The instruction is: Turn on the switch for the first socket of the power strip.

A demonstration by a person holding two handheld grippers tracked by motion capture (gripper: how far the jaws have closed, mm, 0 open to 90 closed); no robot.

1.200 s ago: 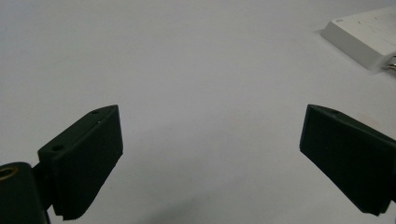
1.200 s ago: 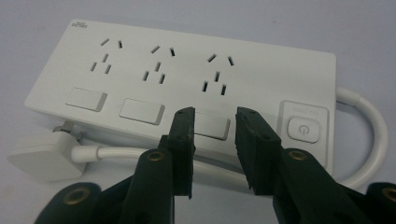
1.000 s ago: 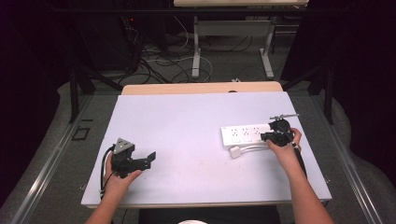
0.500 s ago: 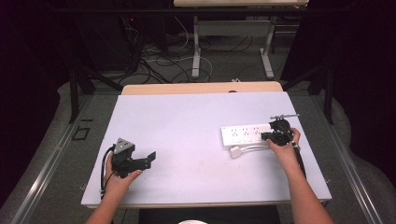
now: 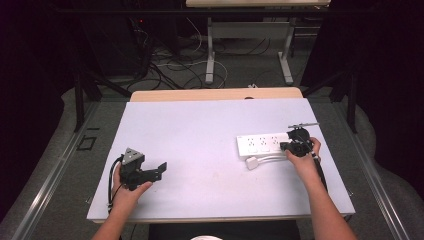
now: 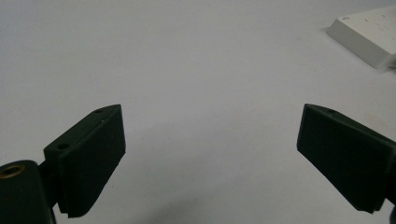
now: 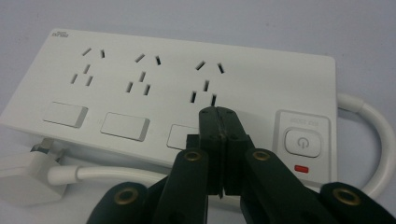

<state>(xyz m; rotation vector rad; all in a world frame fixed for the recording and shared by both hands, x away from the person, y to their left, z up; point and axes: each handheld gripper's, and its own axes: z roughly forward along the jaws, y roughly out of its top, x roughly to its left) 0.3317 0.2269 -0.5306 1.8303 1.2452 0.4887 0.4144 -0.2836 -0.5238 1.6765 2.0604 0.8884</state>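
Note:
A white power strip (image 5: 261, 144) lies on the right side of the table, with three socket groups, three rocker switches and a main power button (image 7: 302, 142). Its white cable (image 7: 373, 140) loops round to a white plug (image 5: 251, 163) lying in front of it. My right gripper (image 7: 218, 112) is shut with nothing between the jaws; its tips hover over the third rocker switch (image 7: 180, 136), contact unclear. The right gripper (image 5: 292, 145) sits at the strip's right end. My left gripper (image 5: 160, 169) rests open at the front left, jaws wide apart (image 6: 210, 154) over bare tabletop.
The white table top (image 5: 200, 130) has a wooden strip (image 5: 215, 94) along its far edge. A corner of the power strip (image 6: 369, 32) shows at the upper right of the left gripper view. Desk legs and cables (image 5: 190, 60) lie on the floor behind.

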